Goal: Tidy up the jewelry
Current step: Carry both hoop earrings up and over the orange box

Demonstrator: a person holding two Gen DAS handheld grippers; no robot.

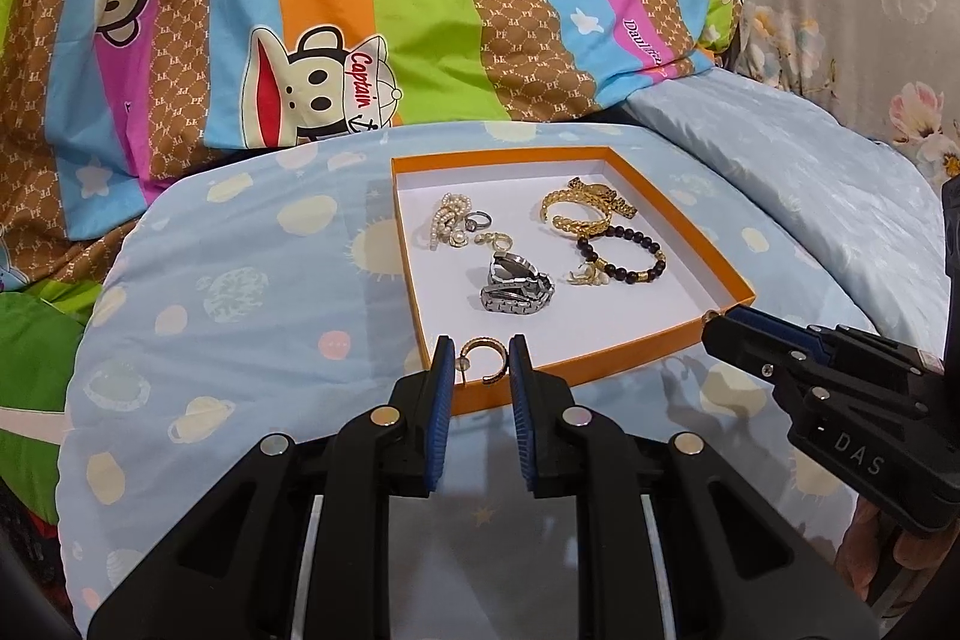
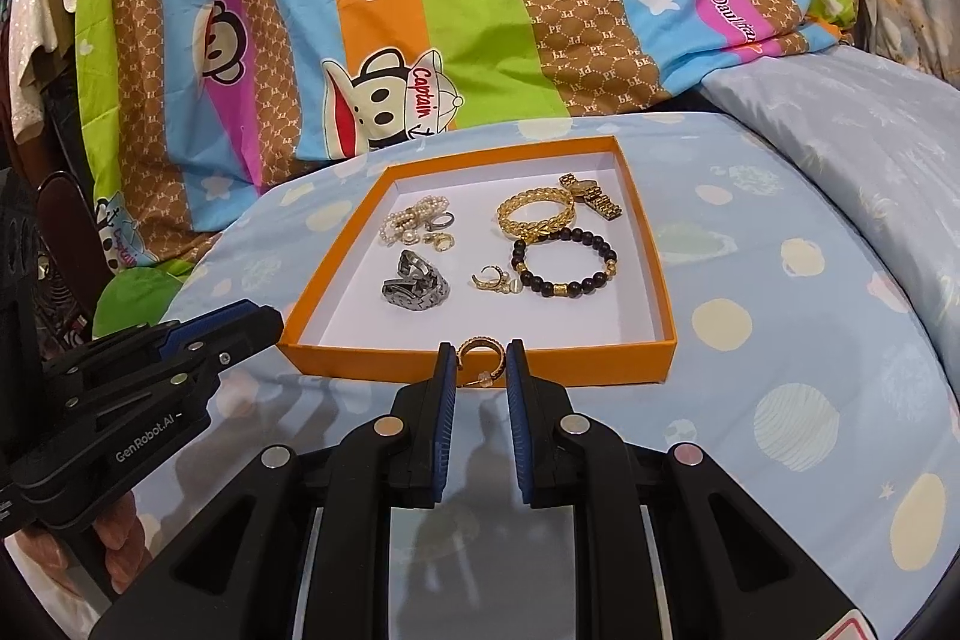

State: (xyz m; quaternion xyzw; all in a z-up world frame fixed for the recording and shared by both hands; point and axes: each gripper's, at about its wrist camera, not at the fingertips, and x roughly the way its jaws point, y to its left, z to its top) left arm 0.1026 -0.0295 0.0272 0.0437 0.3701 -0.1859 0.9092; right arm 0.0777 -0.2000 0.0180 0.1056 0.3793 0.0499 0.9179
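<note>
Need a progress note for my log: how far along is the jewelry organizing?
Done: silver watch, gold bangle, bead bracelet and pearl piece lie in the orange box. In hand: left gripper pinches a hoop earring in its jaws, right gripper a second hoop earring. Left: setting both inside; no loose jewelry shows on the bedspread.
</note>
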